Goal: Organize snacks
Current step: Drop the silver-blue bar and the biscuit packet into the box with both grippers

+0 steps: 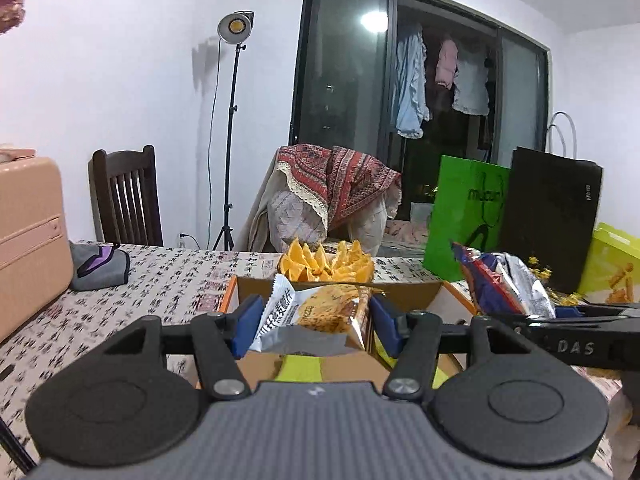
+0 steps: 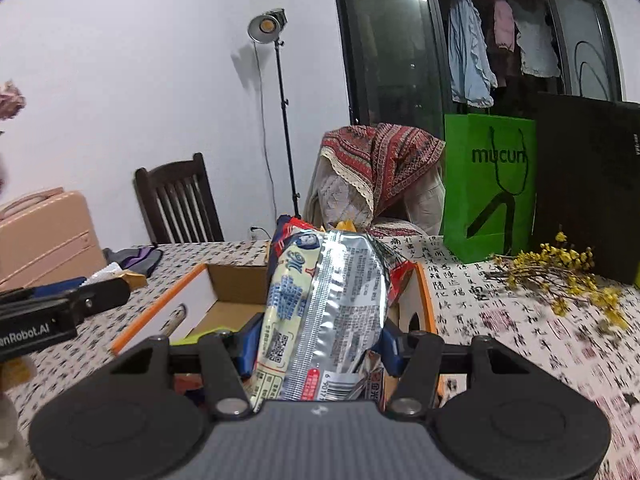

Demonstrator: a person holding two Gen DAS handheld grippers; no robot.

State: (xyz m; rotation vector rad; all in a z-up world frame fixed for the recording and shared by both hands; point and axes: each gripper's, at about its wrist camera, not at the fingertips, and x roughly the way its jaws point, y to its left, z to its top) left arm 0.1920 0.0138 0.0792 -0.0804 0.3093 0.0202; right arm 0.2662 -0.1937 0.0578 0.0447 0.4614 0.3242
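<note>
Two hand-held grippers: one per hand, each closed on a snack packet.
Left hand-held gripper [image 1: 312, 322]: clamped on one biscuit packet [image 1: 316, 314], held above the open box.
Right hand-held gripper [image 2: 318, 342]: clamped on one silver packet [image 2: 324, 304]; a second, red-edged wrapper seems pinched along with it, though this cannot be told for certain.
Box [image 2: 224, 280]: one cardboard box with orange edges, set on the desk [image 1: 168, 280], lid off; something yellow-green is seen inside.
Step in hand: both packets are judged to be in carriage over the box, not yet set down.
Next move: each packet is to be lowered into the box and released, flat and side by side, without the two grippers being knocked together.
Other items counted: one bowl of orange chips [image 1: 326, 266] behind the box; one green bag [image 2: 490, 184]; one black bag [image 2: 588, 184]; one spray of yellow flowers [image 2: 560, 268].
</note>
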